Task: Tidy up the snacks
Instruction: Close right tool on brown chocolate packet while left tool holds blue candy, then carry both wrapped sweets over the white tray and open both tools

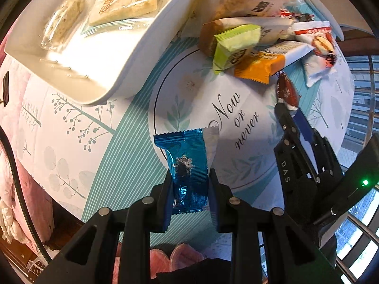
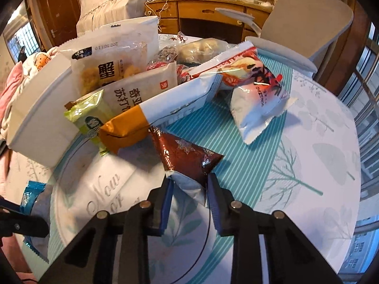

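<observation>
The blue snack packet (image 1: pixel 188 165) is clamped between the pads of the left gripper (image 1: pixel 189 198), low in the middle of the left wrist view; its lower end is hidden behind the fingers. In the right wrist view, the dark red snack packet (image 2: pixel 187 157) is pinched at its silver end by the right gripper (image 2: pixel 189 189), at centre frame. The white tray (image 1: pixel 132 54), at upper left, is cut off by the frame edge. The snack pile (image 2: pixel 142 90) overlaps, so single packets are hard to separate. The patterned tablecloth (image 2: pixel 308 153) is seen underneath.
</observation>
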A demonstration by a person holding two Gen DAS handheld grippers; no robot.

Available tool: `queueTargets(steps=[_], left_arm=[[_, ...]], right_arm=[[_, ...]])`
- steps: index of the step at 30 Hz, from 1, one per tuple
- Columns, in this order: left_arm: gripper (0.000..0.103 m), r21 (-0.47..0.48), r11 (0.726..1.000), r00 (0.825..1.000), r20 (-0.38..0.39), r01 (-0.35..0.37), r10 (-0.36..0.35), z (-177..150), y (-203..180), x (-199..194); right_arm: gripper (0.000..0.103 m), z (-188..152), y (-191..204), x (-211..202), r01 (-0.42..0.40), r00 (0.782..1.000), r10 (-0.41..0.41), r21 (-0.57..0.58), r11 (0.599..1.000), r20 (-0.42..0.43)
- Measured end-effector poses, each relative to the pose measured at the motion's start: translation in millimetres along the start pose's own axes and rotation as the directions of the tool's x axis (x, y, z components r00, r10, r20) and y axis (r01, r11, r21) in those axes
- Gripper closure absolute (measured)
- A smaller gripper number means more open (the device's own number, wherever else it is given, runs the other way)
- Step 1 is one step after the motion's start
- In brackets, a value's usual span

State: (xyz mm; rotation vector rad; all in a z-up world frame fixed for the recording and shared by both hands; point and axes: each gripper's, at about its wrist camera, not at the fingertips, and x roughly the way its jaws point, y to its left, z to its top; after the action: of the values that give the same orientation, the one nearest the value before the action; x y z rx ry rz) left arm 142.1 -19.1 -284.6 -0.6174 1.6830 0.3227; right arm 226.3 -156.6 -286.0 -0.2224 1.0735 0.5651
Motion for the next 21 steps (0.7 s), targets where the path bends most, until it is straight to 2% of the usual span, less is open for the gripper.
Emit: queueTargets(steps=[8, 13, 21], left_arm=[[0.079, 0.085, 0.996, 1.0, 0.005, 0.011, -0.011, -3.3, -9.7, -18.8], [0.079, 0.163, 0.986, 0.999, 0.017, 0.036, -0.039, -8.9, -16.4, -39.4], [0.079, 0.324, 0.942, 0.994, 0.039, 0.087, -0.105, -11.2, -10.2, -70.4]], right_arm=[[0.075, -20.2, -3.7, -20.6, -0.046, 0.998, 0.051, 0.107, 0.993, -0.044], [0.075, -33.3, 6.0, -34.9, -0.052, 0.996, 0.061, 0.128, 0.99, -0.062], [0.075, -42.4, 27.3, -55.9, -0.028, 0.996, 0.041, 0.166, 0.986, -0.076]])
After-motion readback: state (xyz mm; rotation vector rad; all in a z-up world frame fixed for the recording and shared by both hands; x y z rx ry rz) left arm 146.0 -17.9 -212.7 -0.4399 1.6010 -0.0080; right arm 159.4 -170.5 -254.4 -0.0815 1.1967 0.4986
